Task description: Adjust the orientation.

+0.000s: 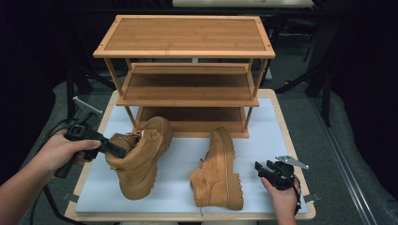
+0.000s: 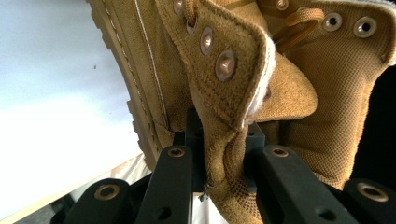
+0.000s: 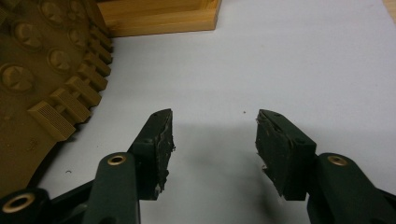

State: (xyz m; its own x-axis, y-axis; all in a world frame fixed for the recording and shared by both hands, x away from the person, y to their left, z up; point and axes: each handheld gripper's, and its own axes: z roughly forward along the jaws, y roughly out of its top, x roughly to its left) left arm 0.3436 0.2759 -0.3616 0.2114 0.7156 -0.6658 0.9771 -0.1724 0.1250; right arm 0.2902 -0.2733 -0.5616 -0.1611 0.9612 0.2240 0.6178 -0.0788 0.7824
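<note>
Two tan boots are on the white surface [image 1: 263, 140], and one wooden shoe rack [image 1: 185, 42] with three shelves stands behind them at 12 o'clock. There are two tools, one in each hand.

The left boot [image 1: 141, 157] is at about 8 o'clock on the surface. It is tipped, with its toe up toward the rack and its thick tan sole turned to the right. The left tool [image 1: 117, 151] has its two black parts pressed together on the soft top edge of this boot. In the left gripper view, the fuzzy flap of the boot [image 2: 233, 93] sits tight between them. It has round metal lace holes and a tan lace.

The right boot [image 1: 218, 171] is at about 5 o'clock. It lies on its side, with its bumpy sole facing 3 o'clock, toward the right tool [image 1: 261, 169]. That tool is just beside the boot, near the right edge of the surface. In the right gripper view, the right tool [image 3: 212, 140] has its two parts wide apart, with bare white surface between them. The knobby sole [image 3: 46, 70] is at 10 o'clock there.
</note>
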